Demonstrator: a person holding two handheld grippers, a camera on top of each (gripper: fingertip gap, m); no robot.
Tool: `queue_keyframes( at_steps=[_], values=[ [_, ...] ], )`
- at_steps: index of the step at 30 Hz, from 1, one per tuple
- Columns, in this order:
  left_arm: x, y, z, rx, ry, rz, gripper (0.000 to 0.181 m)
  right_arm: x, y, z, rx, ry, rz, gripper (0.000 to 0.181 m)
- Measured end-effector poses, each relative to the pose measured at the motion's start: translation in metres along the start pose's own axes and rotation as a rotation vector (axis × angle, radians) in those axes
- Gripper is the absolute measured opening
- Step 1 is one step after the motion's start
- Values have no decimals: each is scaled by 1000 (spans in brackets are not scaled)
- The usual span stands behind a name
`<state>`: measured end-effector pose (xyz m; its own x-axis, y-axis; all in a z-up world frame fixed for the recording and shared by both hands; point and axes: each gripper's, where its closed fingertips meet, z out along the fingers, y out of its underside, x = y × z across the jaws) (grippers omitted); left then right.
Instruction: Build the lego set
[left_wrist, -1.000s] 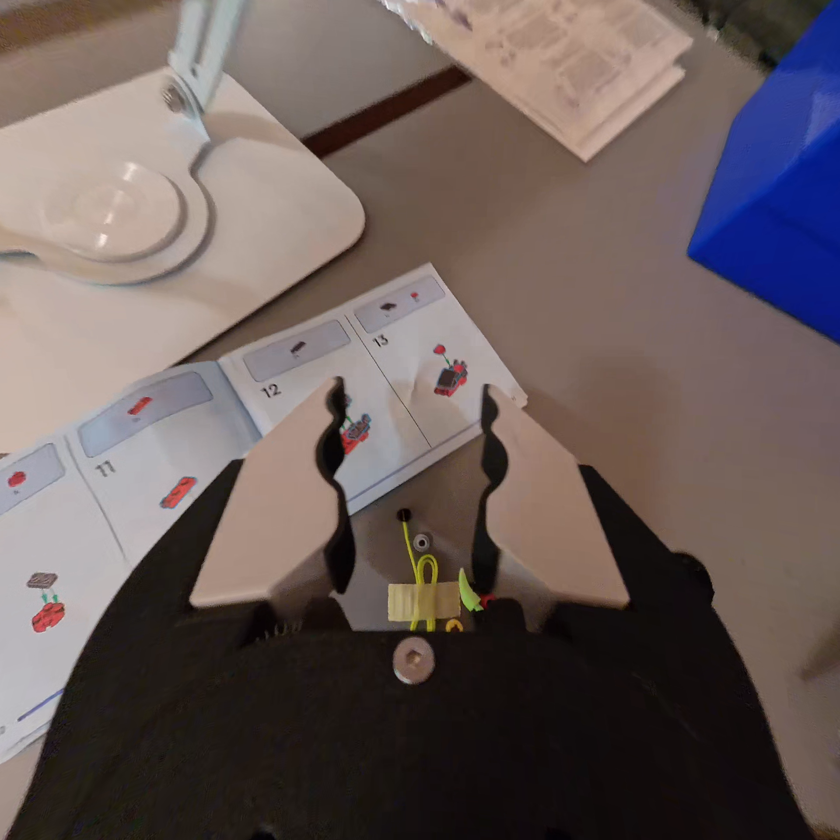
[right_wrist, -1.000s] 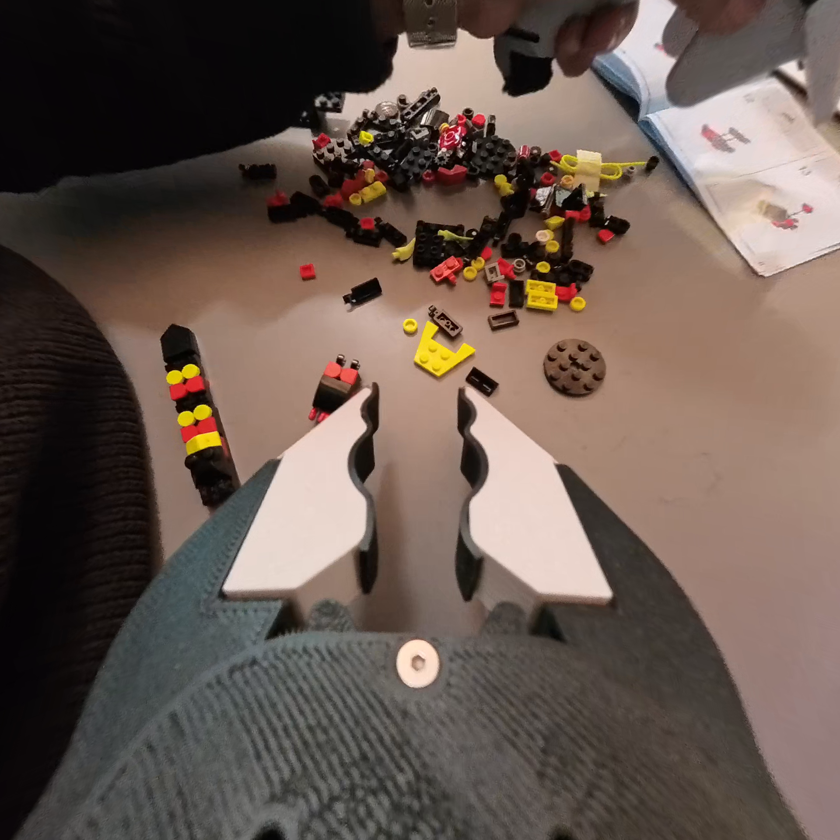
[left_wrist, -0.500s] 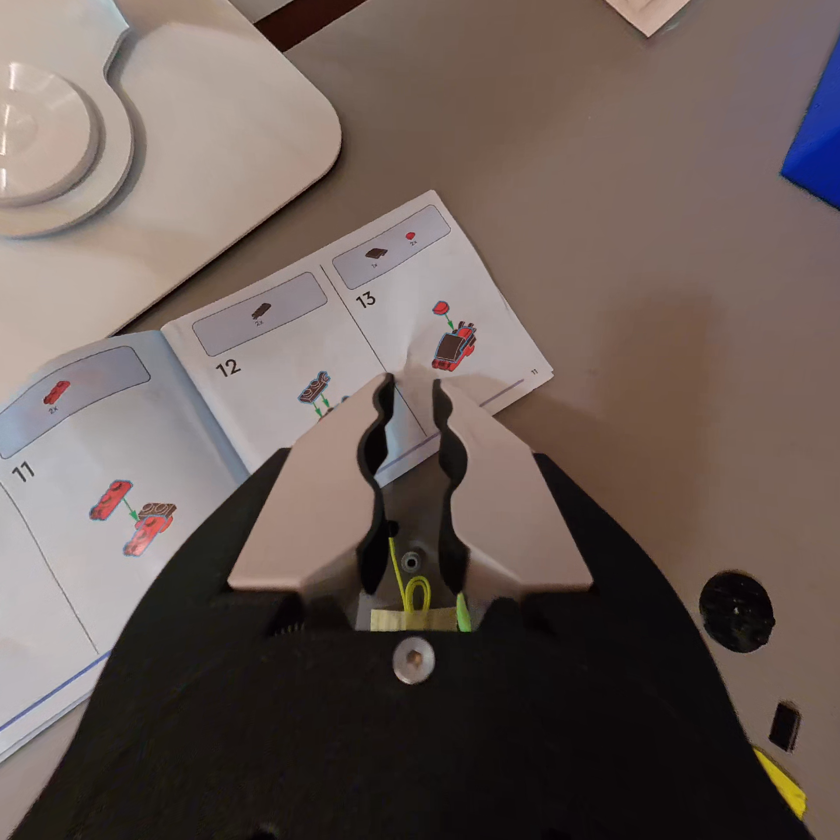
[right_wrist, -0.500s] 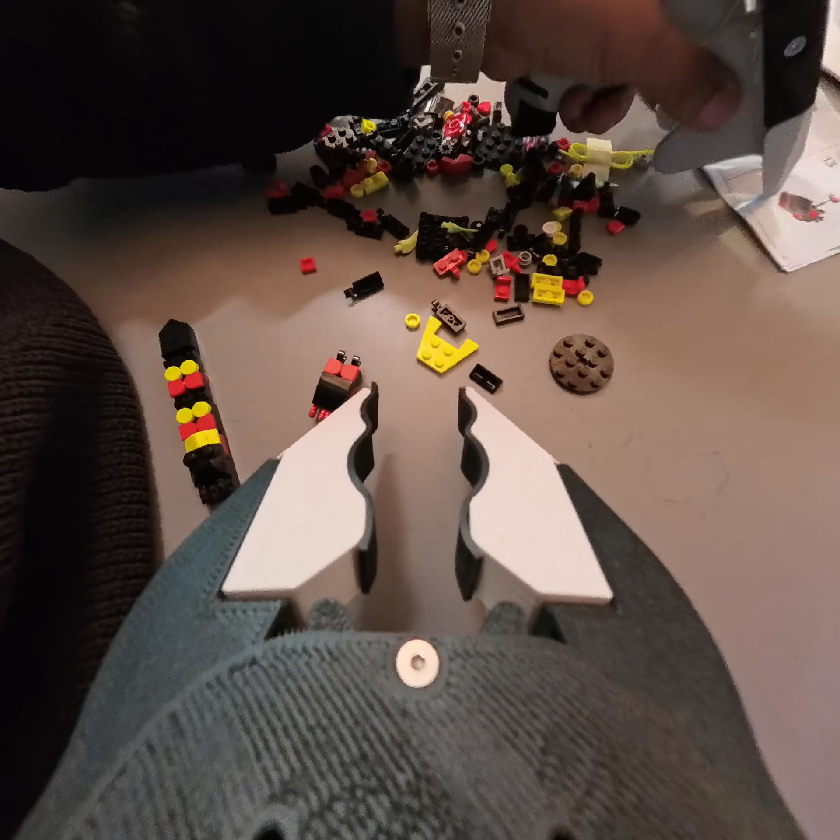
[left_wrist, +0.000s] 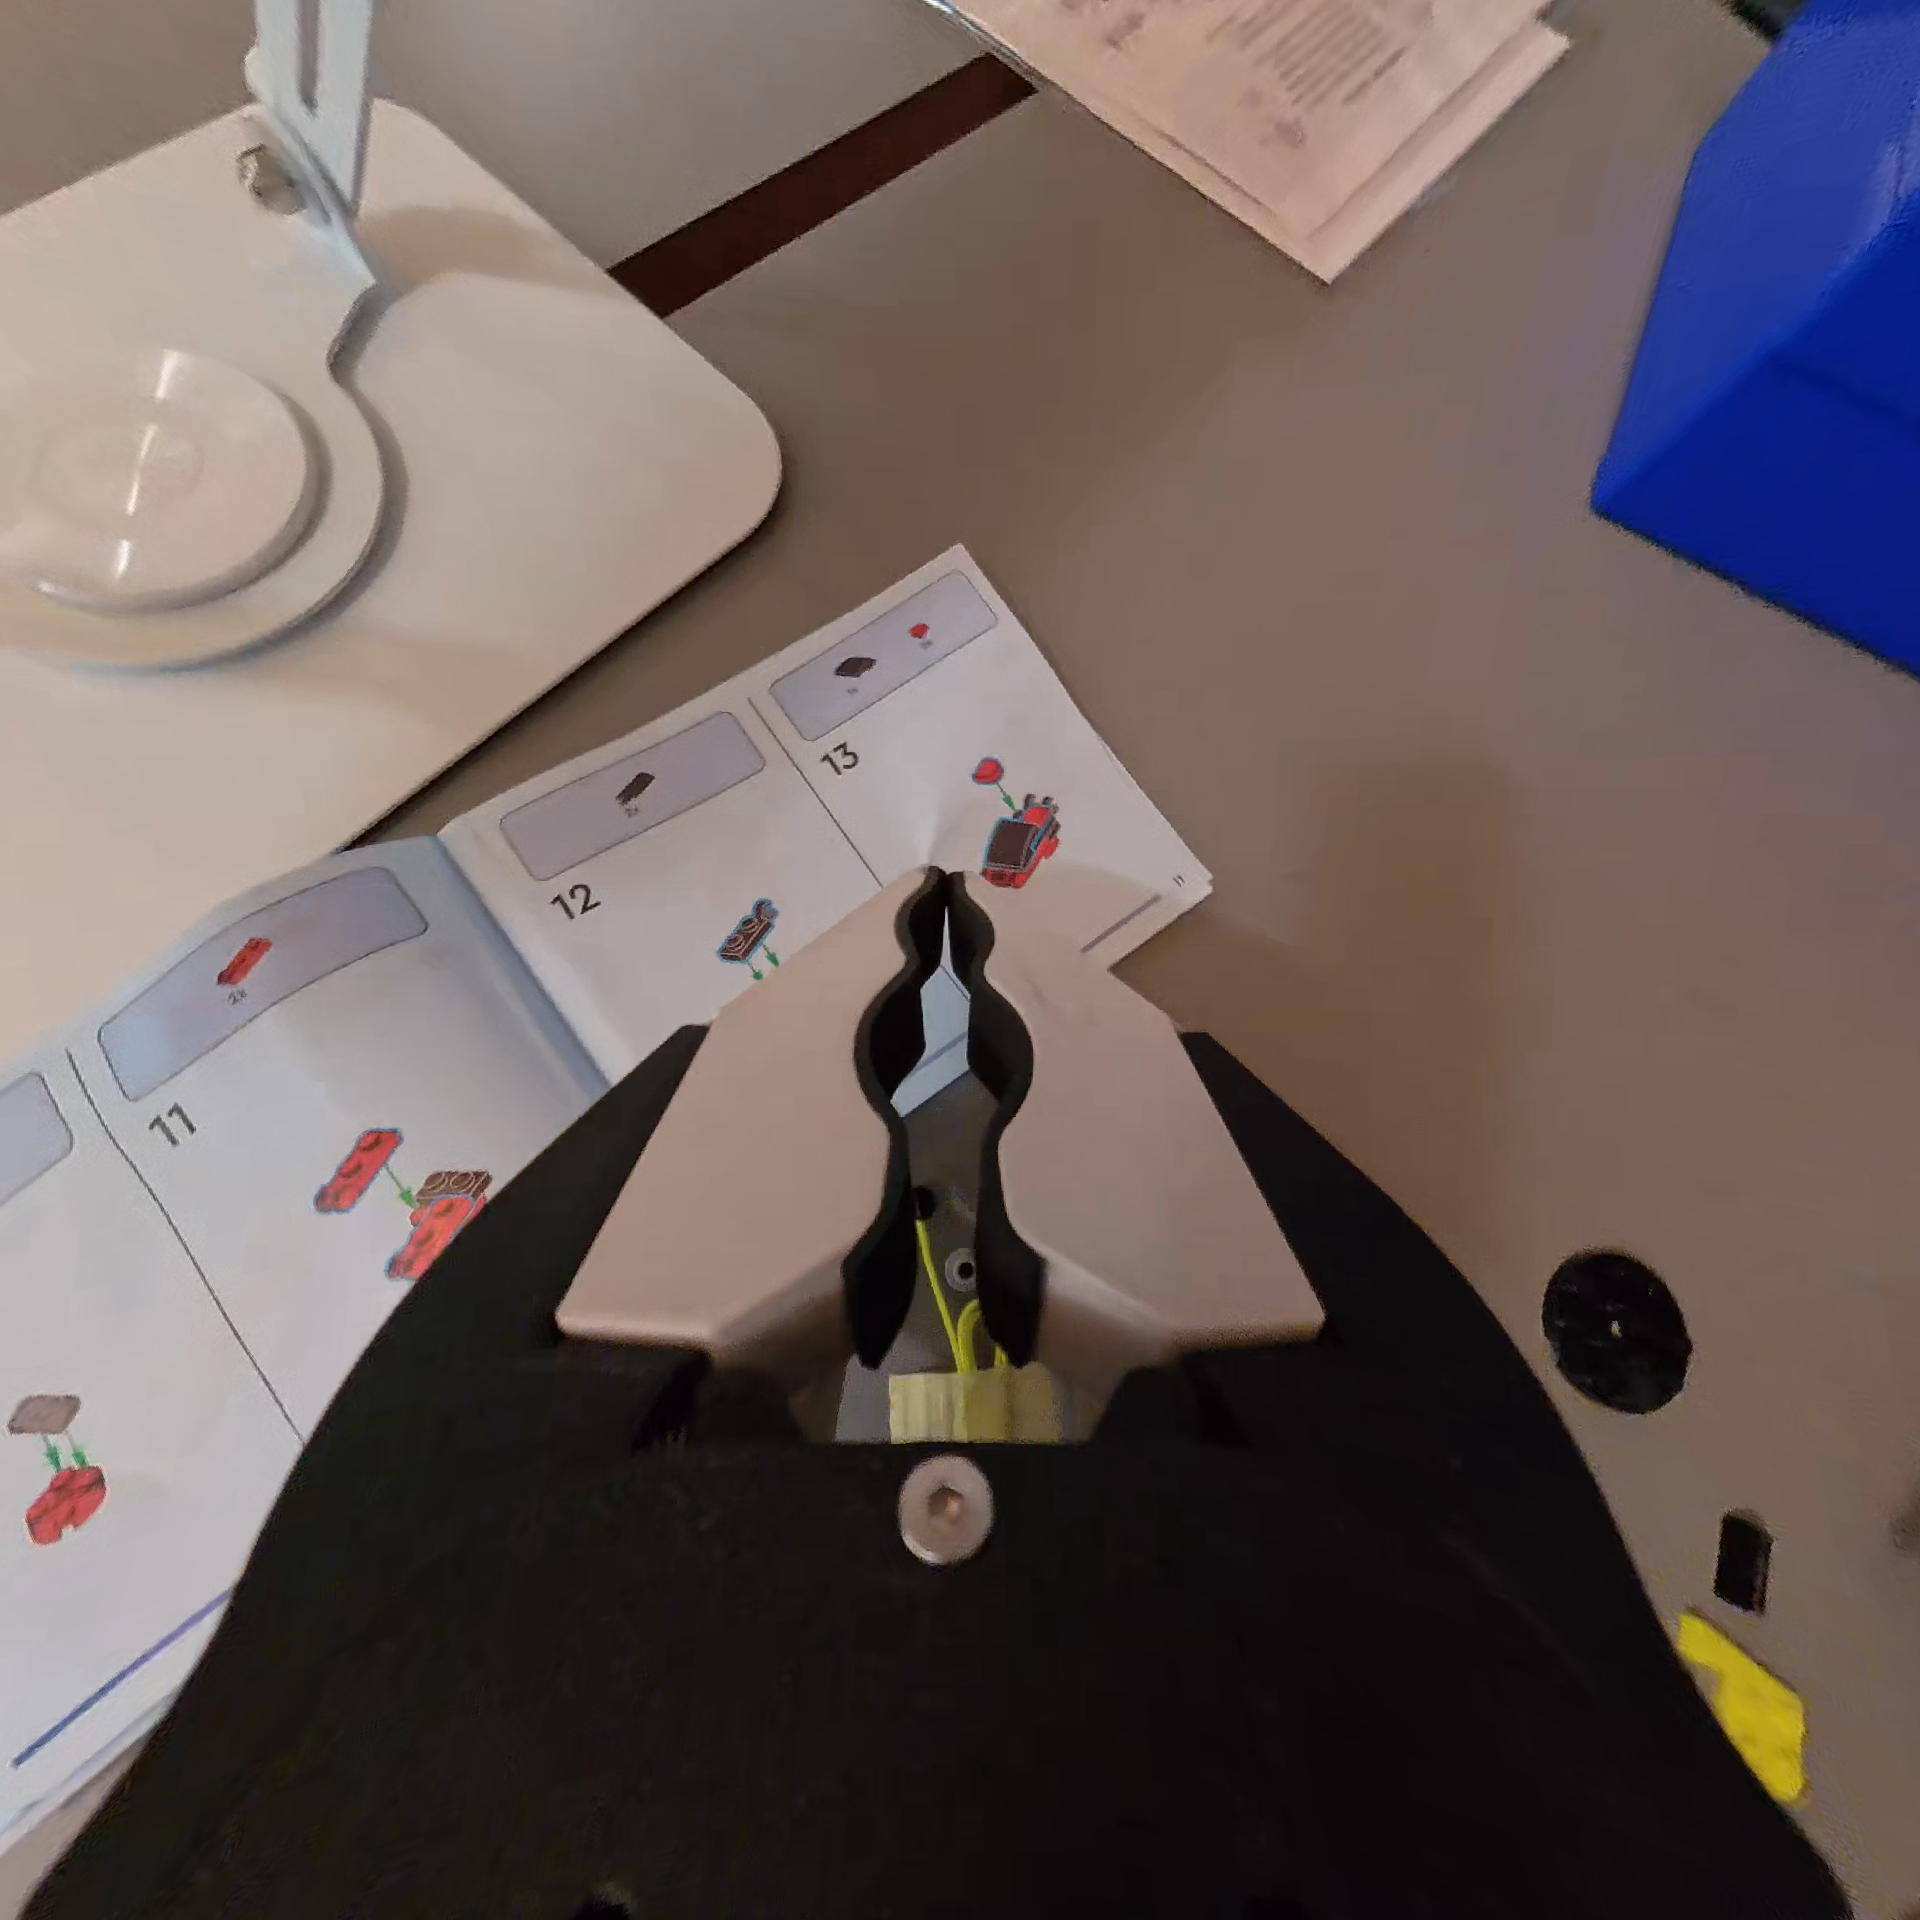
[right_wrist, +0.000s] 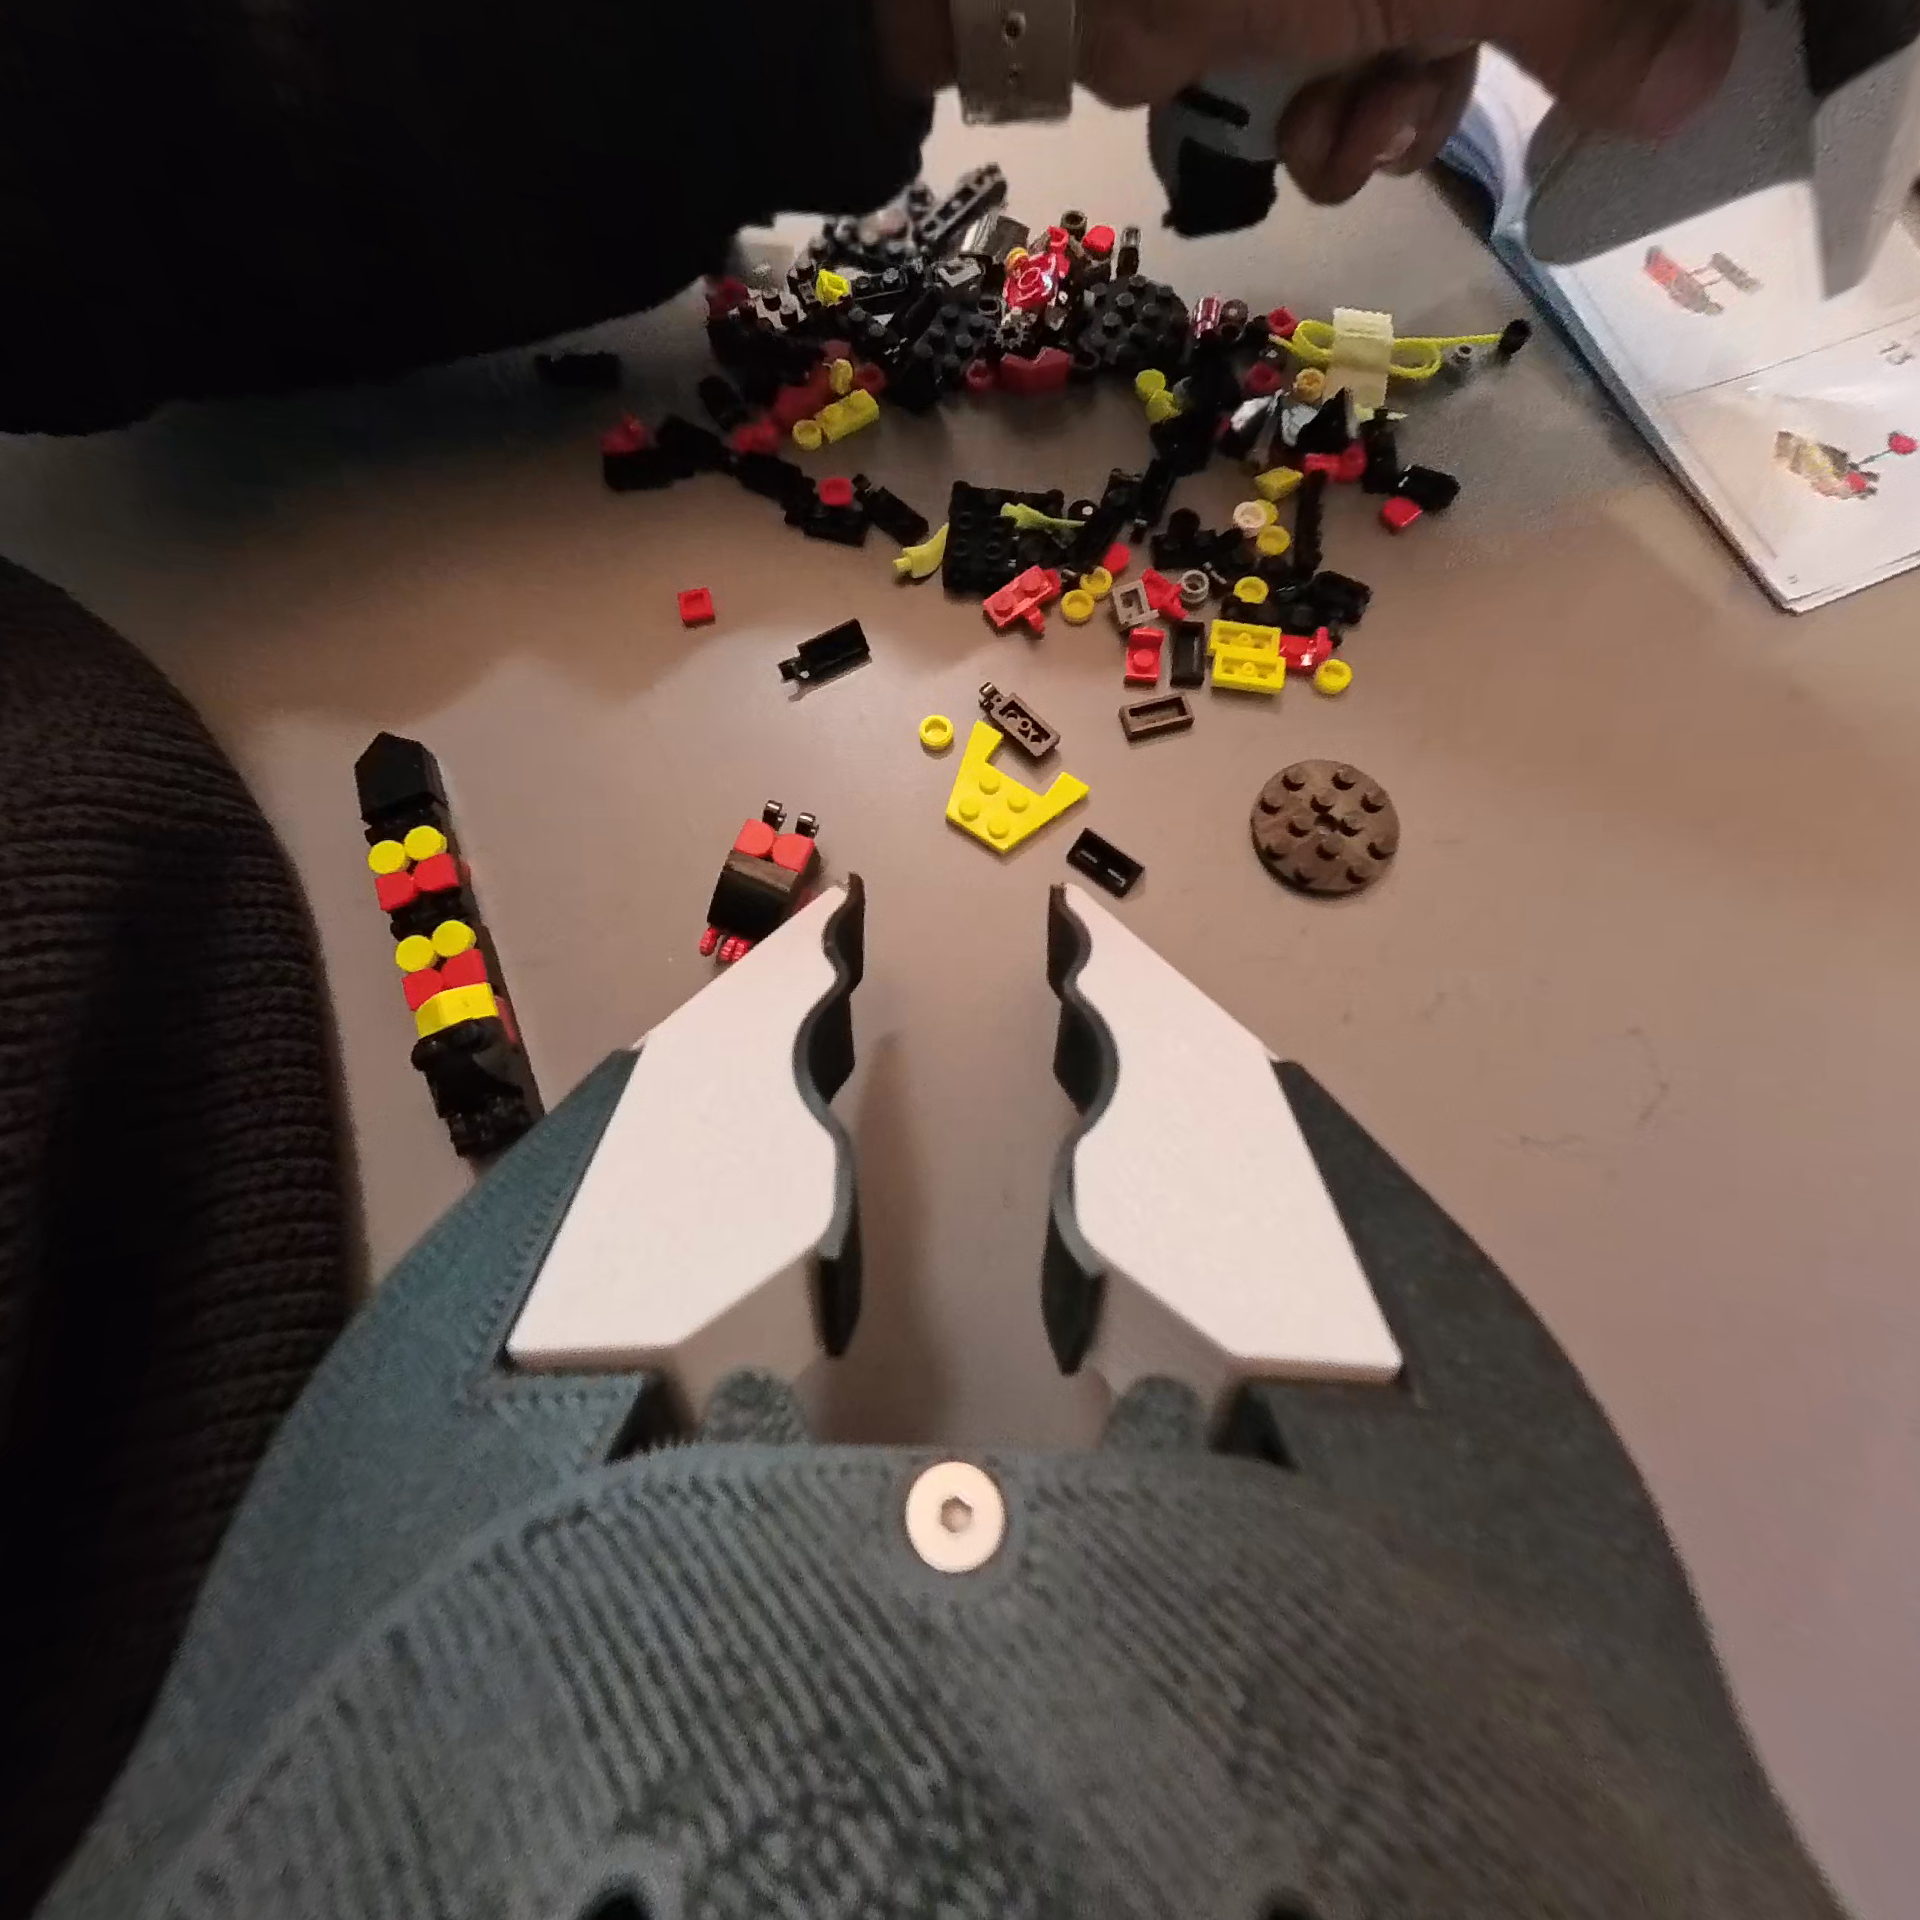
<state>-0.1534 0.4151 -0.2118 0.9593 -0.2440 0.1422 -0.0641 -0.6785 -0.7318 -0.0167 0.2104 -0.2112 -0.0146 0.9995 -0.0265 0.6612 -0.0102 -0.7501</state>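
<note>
Left gripper (left_wrist: 943, 883), wide open a second ago, now clenched on the instruction booklet (left_wrist: 665, 883) page, likely page turn; right gripper (right_wrist: 954, 904) idle, released.

My right gripper (right_wrist: 954, 904) hangs over the table (right_wrist: 1558, 1039). The small build (right_wrist: 764, 883) lies at eleven o'clock, the long strip (right_wrist: 442, 956) at nine, the round plate (right_wrist: 1325, 828) at one, the loose pile (right_wrist: 1039, 436) at twelve, the booklet (right_wrist: 1745, 416) at two.
</note>
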Motion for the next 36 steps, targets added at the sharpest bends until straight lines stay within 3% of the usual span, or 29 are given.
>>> queue_keyframes(
  at_steps=[1,4,7,11,15,18,23,28,31,36],
  values=[
    [3,3,1,-19,2,31,0,0,0,0,-1,-1,0,35],
    [33,9,7,-42,107,134,34,0,0,1,-2,-3,1,35],
    [51,13,13,-52,139,215,39,0,0,0,-2,1,0,35],
    [45,20,24,-107,50,301,43,1,1,-1,0,1,4,35],
    [43,17,25,-109,41,286,30,1,0,-1,4,-1,9,35],
    [41,18,25,-106,50,258,0,1,0,-1,4,-4,12,35],
    [37,17,23,-93,71,197,0,2,1,-1,4,-8,22,35],
    [20,6,24,-50,-14,223,0,2,2,0,3,-13,27,35],
    [12,-11,27,-6,-58,216,29,2,2,0,2,-14,30,35],
    [-3,-38,39,23,-83,49,41,2,2,0,5,-15,36,36]
  ],
)
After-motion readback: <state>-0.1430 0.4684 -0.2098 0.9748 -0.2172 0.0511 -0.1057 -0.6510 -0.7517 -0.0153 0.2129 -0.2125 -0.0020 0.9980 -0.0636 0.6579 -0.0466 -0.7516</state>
